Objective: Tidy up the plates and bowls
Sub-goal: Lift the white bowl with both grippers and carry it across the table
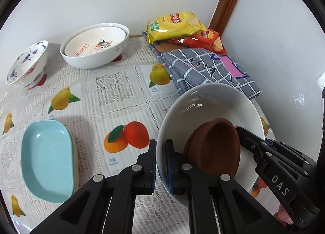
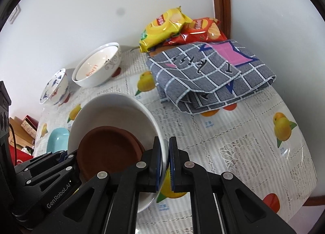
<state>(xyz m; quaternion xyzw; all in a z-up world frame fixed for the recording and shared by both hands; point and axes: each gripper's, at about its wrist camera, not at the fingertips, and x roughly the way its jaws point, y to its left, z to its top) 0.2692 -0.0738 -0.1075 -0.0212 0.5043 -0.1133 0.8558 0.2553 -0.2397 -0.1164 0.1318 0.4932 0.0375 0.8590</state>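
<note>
Both tongs are pinching the white bowl [image 1: 203,102] by opposite rims. The left gripper [image 1: 160,165] is clamping its near-left rim, and the right gripper [image 2: 165,165] is clamping the rim on its side, with brown saucers [image 1: 215,148] leaning inside. Beyond the tongs a fruit-print tablecloth [image 1: 113,100] is stretching to white walls, bearing a folded checked cloth [image 2: 207,75], a "LEMON" bowl [image 1: 95,45] and chip bags [image 1: 174,26]. Left of the left gripper a turquoise dish [image 1: 46,158] is lying. Only the right view is showing boxes [image 2: 28,126] beyond the table's edge.
</note>
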